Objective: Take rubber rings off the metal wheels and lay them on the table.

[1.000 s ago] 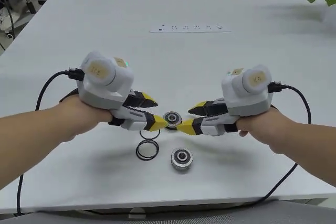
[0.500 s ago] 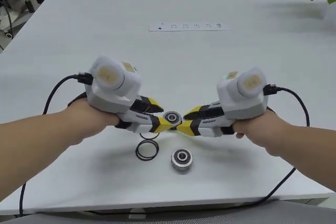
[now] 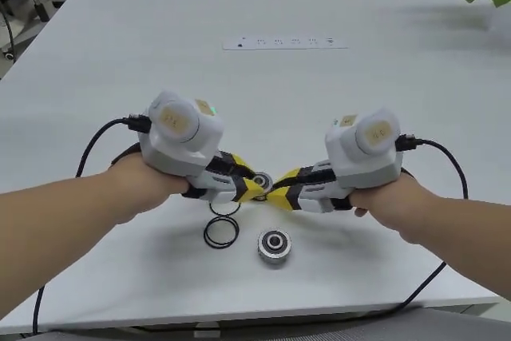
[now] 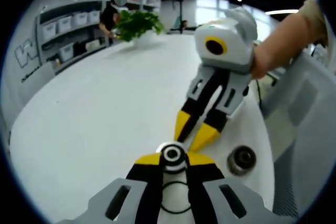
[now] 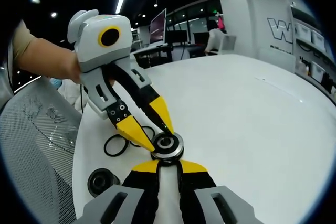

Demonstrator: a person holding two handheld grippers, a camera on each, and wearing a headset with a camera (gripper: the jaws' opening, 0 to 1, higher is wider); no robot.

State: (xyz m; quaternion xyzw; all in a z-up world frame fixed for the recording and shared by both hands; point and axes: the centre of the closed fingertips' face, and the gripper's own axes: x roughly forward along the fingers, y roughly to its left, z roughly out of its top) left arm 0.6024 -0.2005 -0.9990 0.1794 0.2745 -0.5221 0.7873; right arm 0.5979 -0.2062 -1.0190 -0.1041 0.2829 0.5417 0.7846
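Metal wheel is caught between the two gripper tips over the white table, well to the person's side of the power strip. It looks raised just clear of the tabletop, though I cannot be sure of that. Its round face and dark hub are turned upward, so the axle points up and leans slightly rather than lying along the table.

The left gripper reaches in with its yellow tips pinching the wheel by the rim, one jaw above the edge and one beneath. The right gripper meets it nose to nose from the opposite side. Its jaws are drawn to a narrow slit with the tips against the rim. Whether they actually grip the wheel or its rubber I cannot tell.

Farther from the power strip, and a little to the left, two black rubber rings lie flat on the table, overlapping at their edges. Farthest from the power strip sits a second wheel, flat on its side with the hub facing up. It is just beside the rings and untouched by either gripper.
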